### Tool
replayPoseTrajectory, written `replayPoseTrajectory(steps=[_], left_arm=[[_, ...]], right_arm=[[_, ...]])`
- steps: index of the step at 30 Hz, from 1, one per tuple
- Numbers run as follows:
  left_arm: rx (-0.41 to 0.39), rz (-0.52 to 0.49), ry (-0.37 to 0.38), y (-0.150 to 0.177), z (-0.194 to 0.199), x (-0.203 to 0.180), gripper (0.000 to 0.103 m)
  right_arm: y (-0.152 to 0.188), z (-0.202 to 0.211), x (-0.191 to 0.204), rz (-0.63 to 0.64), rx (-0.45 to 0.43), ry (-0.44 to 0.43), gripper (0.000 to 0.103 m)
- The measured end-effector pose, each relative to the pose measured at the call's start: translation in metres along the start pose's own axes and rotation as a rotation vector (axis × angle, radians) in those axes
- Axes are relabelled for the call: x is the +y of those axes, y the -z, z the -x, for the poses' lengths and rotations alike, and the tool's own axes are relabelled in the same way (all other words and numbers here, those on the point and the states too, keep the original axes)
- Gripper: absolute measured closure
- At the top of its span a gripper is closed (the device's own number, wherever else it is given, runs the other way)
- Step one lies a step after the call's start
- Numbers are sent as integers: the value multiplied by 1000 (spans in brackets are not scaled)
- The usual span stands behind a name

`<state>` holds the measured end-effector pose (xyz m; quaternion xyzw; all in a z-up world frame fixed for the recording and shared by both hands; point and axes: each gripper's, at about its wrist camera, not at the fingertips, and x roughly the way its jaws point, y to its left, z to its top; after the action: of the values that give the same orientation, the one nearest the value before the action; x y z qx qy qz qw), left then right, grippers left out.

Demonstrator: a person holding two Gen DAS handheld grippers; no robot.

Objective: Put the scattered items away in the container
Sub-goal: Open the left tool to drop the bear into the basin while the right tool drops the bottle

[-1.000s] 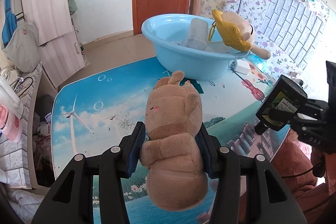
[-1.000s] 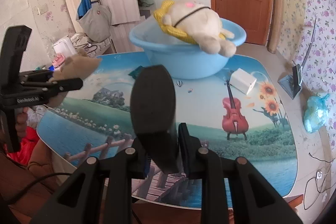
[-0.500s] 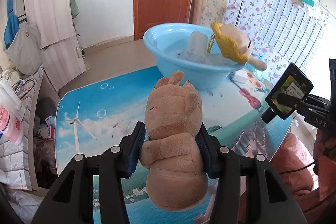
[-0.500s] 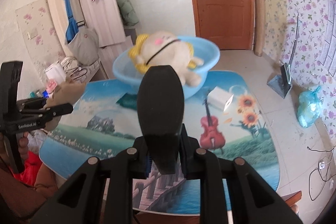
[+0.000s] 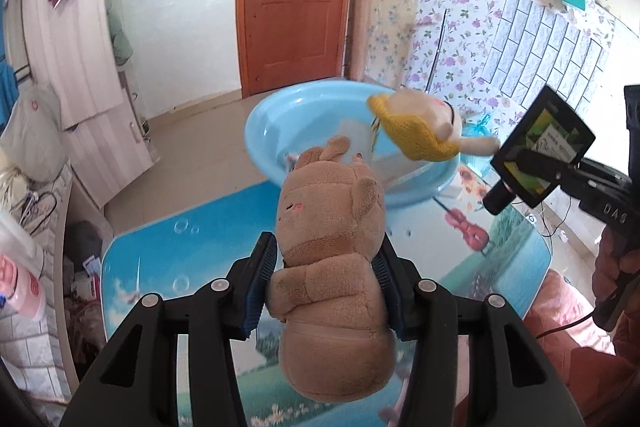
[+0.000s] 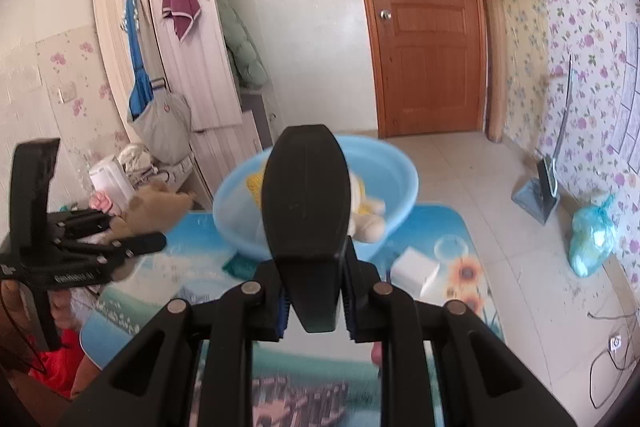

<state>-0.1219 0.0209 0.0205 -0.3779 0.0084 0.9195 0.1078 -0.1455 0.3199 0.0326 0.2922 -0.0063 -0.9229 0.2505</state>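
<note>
Both grippers carry items above the table, with the blue basin ahead.

Left wrist view: the left gripper [image 5: 326, 283] clamps a brown plush bear [image 5: 330, 251] around its middle, above the picture-printed table [image 5: 160, 251]; the blue basin [image 5: 272, 131] sits beyond, a cream plush with yellow knit [image 5: 420, 131] draped over its rim. Right wrist view: the right gripper [image 6: 314, 301] pinches a black bottle [image 6: 306, 219] upright, the basin [image 6: 396, 179] directly behind; a white box [image 6: 414, 267] lies on the table [image 6: 452, 227].
</note>
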Motion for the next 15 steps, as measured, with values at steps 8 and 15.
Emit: replayPoseTrajectory(steps=[8, 15], left_arm=[[-1, -22, 2, -32, -26, -1, 56], [7, -37, 6, -58, -56, -1, 55]], right_arm=[[-27, -28, -5, 18, -15, -24, 83], [-37, -63, -15, 7, 10, -39, 83]])
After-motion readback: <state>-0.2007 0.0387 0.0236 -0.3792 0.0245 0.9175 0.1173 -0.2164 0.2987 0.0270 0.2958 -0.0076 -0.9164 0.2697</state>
